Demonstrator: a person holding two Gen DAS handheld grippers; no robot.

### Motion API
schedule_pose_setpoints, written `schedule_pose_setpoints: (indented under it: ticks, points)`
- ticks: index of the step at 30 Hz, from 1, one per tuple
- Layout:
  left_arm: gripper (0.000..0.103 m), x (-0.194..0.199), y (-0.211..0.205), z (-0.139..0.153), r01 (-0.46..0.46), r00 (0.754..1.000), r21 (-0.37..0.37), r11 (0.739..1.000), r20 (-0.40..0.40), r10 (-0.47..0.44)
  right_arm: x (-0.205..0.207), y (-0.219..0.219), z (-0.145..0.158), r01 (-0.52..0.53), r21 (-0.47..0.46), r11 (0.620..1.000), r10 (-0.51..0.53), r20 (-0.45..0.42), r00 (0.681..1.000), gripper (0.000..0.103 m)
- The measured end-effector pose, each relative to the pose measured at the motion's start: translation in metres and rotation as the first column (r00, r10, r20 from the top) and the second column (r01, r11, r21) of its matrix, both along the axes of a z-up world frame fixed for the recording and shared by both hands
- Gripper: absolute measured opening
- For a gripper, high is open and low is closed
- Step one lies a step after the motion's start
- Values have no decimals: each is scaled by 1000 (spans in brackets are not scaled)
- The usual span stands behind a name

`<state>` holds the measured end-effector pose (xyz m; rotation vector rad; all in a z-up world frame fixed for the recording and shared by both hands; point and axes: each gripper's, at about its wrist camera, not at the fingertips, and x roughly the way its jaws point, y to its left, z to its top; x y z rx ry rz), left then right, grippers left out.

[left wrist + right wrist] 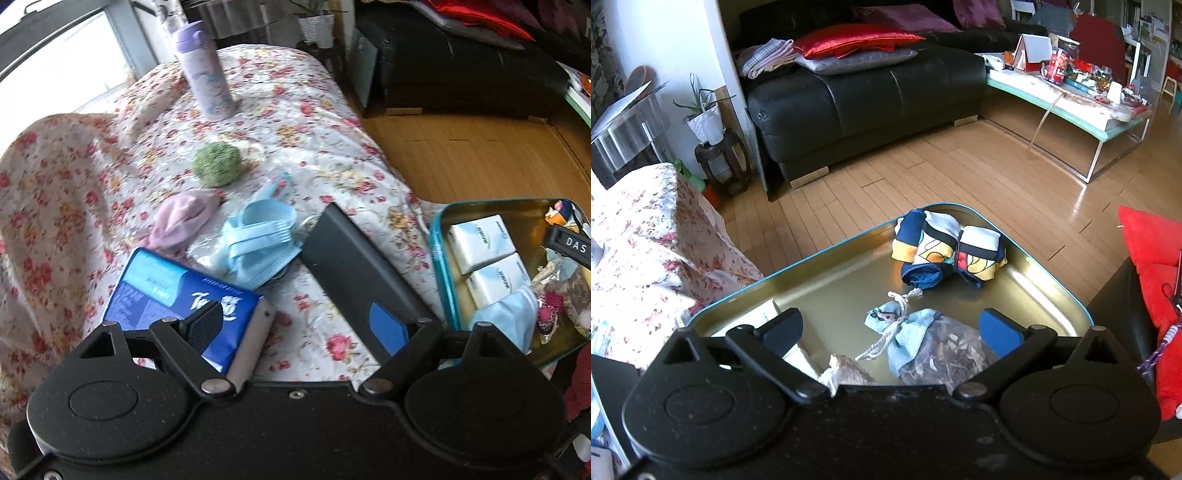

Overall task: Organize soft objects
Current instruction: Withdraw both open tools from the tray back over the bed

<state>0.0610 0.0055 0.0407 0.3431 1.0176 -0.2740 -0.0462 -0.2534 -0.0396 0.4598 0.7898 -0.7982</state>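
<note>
A: Listing items on the floral bedspread [314, 110], far end to near: one lilac bottle [207, 70], upright toward the far edge; one green fuzzy ball [217, 164] near the middle; one pink cloth pouch [181, 221] just nearer than the ball.

B: And beside the pouch?

A: One stack of light blue face masks [258, 243], touching a dark grey flat case [354, 273] that lies slanted toward the tin. One blue tissue pack [177, 295], nearest of the lot, partly behind a finger of the left gripper [299, 325].

B: State of the left gripper?

A: Jaws standing wide apart, nothing between the pads; bare bedspread shows in the gap.

B: Contents of the tin?

A: One teal-rimmed tin [1067, 295] with a gold inside, at the bedspread's right edge over the wooden floor [923, 170]. Left side: two white tissue packets [484, 243] side by side, with one face mask [509, 314] at the near left corner. Far side: one rolled patterned cloth [945, 251] in navy, white and orange. Near side: one pale blue drawstring sachet [905, 328], lying against a clear bag of dried bits [945, 354].

B: Right gripper?

A: Right gripper [890, 328] above the tin's near side, jaws apart, gripping nothing; the sachet lies below the gap.
</note>
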Motion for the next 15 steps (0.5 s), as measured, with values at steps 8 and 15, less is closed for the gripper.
schedule_pose_setpoints:
  ticks: [8, 15]
  points:
    - [83, 2, 37, 5, -67, 997, -16, 998, 26, 67, -2, 5, -3, 8, -20, 1000, -8, -19, 1000, 103]
    - [84, 9, 84, 24, -118, 988, -6, 993, 95, 118, -3, 20, 2, -35, -73, 997, 36, 1, 999, 103]
